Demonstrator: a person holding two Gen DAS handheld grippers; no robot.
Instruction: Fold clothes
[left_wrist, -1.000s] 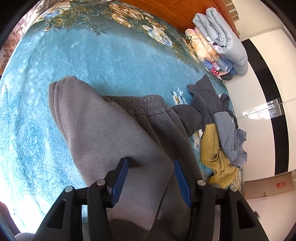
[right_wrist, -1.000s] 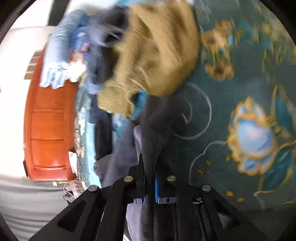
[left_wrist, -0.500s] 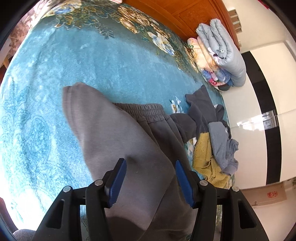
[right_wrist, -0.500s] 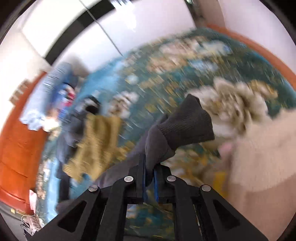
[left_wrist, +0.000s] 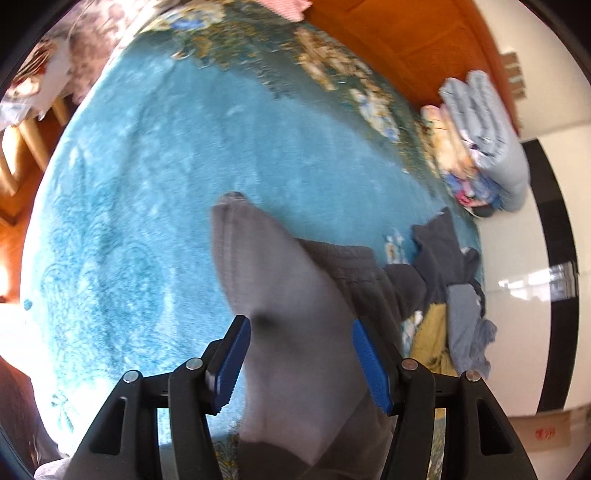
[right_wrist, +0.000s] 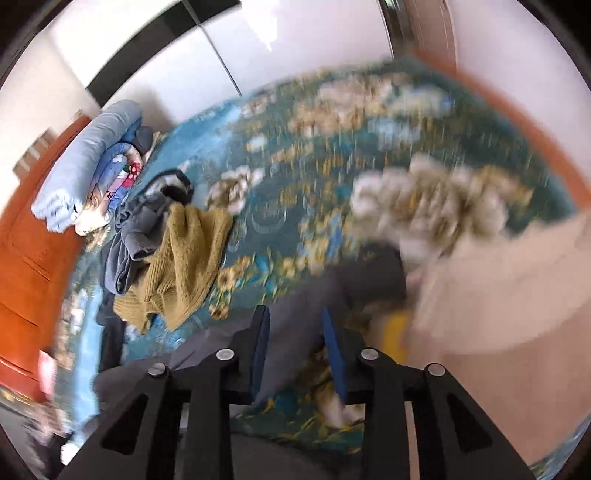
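Observation:
Grey sweatpants (left_wrist: 280, 280) lie on the teal floral blanket (left_wrist: 147, 184), one leg folded over toward the elastic waistband (left_wrist: 347, 258). My left gripper (left_wrist: 299, 332) hovers open over that folded leg, blue pads wide apart and touching nothing. In the blurred right wrist view, the other grey leg (right_wrist: 354, 277) with its dark cuff runs between the fingers of my right gripper (right_wrist: 294, 317). Its jaws stand apart and the cloth is loose between them.
A pile of clothes lies beside the pants: a mustard knit sweater (right_wrist: 184, 258) and dark grey and blue garments (left_wrist: 443, 251). Folded quilts (left_wrist: 484, 129) sit by the orange wooden headboard (left_wrist: 399, 40). A person's cream sleeve (right_wrist: 509, 288) is close on the right.
My right gripper swung the pant leg up and over, then opened and let go of the cuff. The left gripper stayed open and drew back from the pants.

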